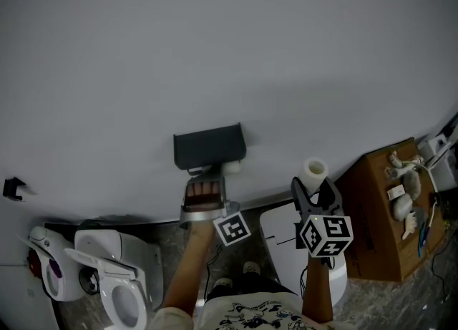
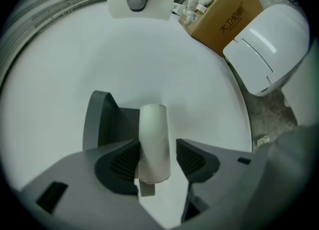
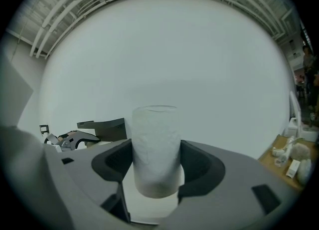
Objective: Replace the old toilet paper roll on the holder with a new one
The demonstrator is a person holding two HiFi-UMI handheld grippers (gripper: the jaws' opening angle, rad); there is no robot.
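Observation:
A dark grey holder (image 1: 210, 146) is fixed to the white wall, with the old, nearly used-up roll (image 1: 230, 167) at its lower right. In the left gripper view this thin old roll (image 2: 153, 134) stands between the jaws of my left gripper (image 2: 157, 160). The left pad lies against it, and a gap shows at the right pad. My left gripper (image 1: 206, 182) sits just below the holder (image 2: 102, 119). To the right, my right gripper (image 1: 315, 187) is shut on a new white roll (image 1: 313, 172). The new roll (image 3: 155, 149) stands upright between the pads of the right gripper (image 3: 155, 168).
A white toilet (image 1: 107, 282) stands at the lower left by the wall. A brown cardboard box (image 1: 383, 214) with small items on top is at the right. A white lidded bin (image 1: 283, 228) is below my right gripper. A small black fitting (image 1: 11, 187) is on the wall at far left.

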